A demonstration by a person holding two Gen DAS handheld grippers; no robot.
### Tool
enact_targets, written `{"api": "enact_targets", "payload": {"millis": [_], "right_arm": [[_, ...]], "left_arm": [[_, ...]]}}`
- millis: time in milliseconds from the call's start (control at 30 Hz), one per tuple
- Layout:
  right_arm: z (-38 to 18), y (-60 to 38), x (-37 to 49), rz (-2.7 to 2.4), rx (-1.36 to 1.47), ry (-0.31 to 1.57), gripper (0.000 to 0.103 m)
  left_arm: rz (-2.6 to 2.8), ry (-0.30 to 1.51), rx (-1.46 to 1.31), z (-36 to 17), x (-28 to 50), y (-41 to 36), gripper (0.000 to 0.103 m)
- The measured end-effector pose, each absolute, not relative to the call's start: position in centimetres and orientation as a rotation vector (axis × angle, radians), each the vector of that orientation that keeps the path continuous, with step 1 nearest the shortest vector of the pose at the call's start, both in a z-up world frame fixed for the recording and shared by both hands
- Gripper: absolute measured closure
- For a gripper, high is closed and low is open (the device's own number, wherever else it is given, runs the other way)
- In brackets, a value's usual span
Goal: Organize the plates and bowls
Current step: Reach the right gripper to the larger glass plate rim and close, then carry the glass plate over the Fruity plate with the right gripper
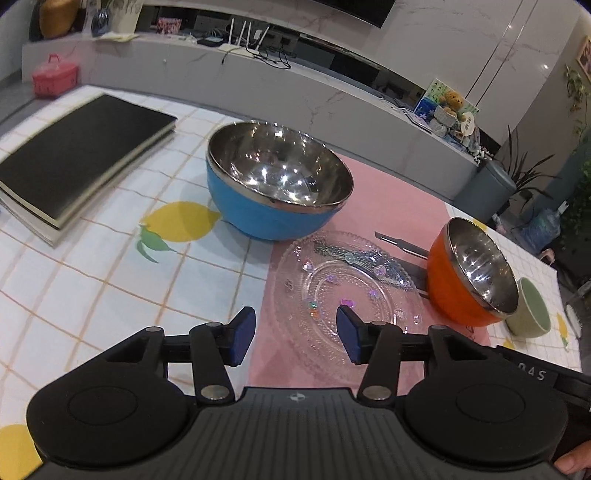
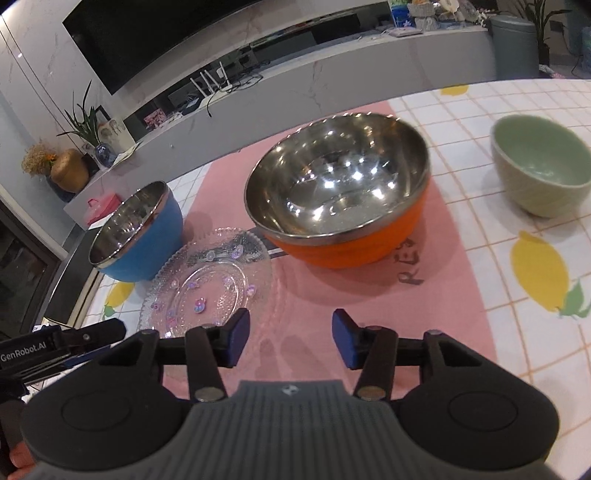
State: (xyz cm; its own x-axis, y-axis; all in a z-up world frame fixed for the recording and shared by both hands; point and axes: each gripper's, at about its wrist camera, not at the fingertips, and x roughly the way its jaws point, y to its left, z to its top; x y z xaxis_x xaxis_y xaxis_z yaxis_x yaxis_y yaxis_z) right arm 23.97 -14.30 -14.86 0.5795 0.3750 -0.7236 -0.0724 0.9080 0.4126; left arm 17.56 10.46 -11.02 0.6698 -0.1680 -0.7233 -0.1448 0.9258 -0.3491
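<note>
A home living rm. Big dark TV (image 2: 155,48) hangs on a marble-look wall, above a long low white media shelf (image 1: 258,81) w/ a wifi router (image 1: 245,35), cables, a teddy bear (image 1: 452,101) and a pink box (image 1: 54,75). Potted plants (image 2: 83,123) and a gold vase (image 2: 70,170) sit at the shelf's left end. Near side: tabletop (image 1: 92,280) w/ lemon-print check cloth, pink mat (image 2: 369,295), books (image 1: 74,155), household bowls.
</note>
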Motion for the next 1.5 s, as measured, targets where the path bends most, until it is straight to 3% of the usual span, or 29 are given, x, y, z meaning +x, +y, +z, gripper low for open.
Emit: {"api": "enact_targets", "payload": {"millis": [67,267,333,533,633,1500], "right_arm": [[-15.2,-14.0,24.4,0.286,0.382,0.930,0.065],[-16.1,-13.3,25.6,0.293,0.436,0.947,0.074],[-16.2,-12.9,26.0,0.313,0.438,0.952,0.076],[-16.5,-12.4,26.3,0.322,0.419,0.949,0.092],[-16.7,-12.8,26.5,0.328,0.436,0.958,0.094],[-13.2,-15.3,20.7,0.360,0.445,0.977,0.095]], "left_arm": [[-0.003,0.849,-0.424,-11.6,18.0,10.7,0.045],[-0.010,0.860,-0.513,-13.3,19.0,11.6,0.055],[-0.015,0.851,-0.523,-13.6,19.2,11.7,0.061],[-0.012,0.852,-0.544,-13.8,19.8,11.7,0.084],[0.000,0.853,-0.533,-13.8,19.8,11.6,0.091],[-0.003,0.848,-0.545,-10.4,12.9,9.9,0.092]]}}
